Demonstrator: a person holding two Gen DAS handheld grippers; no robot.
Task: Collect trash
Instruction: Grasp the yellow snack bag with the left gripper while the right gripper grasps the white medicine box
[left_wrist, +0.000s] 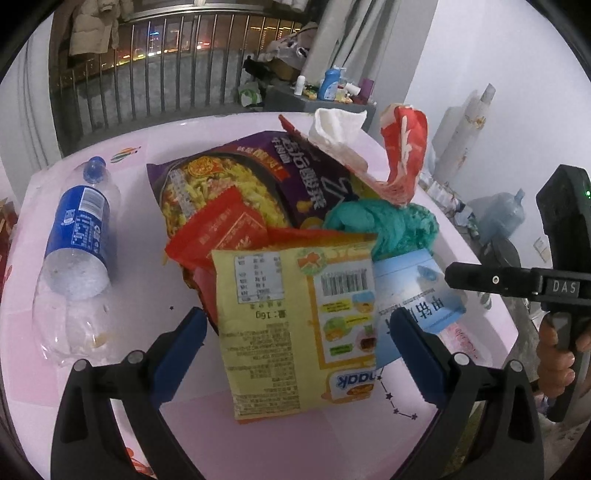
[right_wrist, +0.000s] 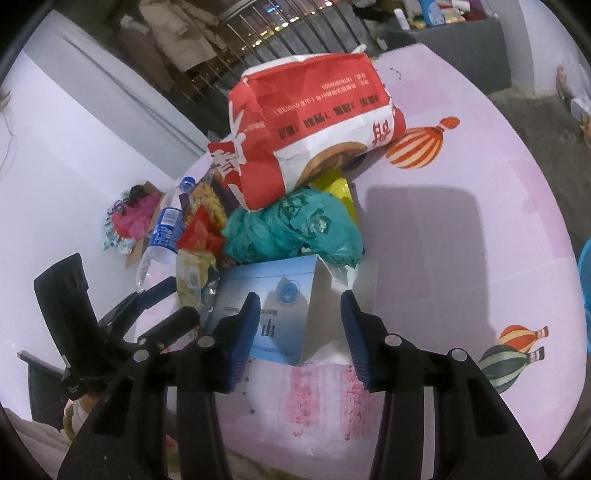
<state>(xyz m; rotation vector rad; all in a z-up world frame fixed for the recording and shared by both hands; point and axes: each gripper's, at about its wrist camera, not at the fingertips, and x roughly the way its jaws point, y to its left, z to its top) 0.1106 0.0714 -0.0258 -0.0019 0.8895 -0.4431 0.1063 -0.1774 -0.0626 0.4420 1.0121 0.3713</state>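
Note:
A heap of trash lies on the pink table (left_wrist: 147, 295). My left gripper (left_wrist: 299, 332) is open, its blue pads on either side of a yellow snack packet (left_wrist: 295, 295) without touching it. Behind the packet are a red sachet (left_wrist: 225, 229), a purple noodle bag (left_wrist: 229, 173), a teal plastic bag (right_wrist: 291, 225), a white tissue (left_wrist: 336, 125) and a red-and-white paper bag (right_wrist: 314, 110). A crushed blue-label bottle (left_wrist: 77, 229) lies to the left. My right gripper (right_wrist: 299, 325) is half open over a blue box (right_wrist: 280, 291); neither pad visibly presses on it.
The table's right half (right_wrist: 461, 258) carries only printed balloons. A blue basin rim (right_wrist: 585, 273) shows at the far right. On the floor are a cardboard box of pink scraps (right_wrist: 133, 218) and a water jug (left_wrist: 506, 214). A person's hand (left_wrist: 554, 358) holds the right gripper.

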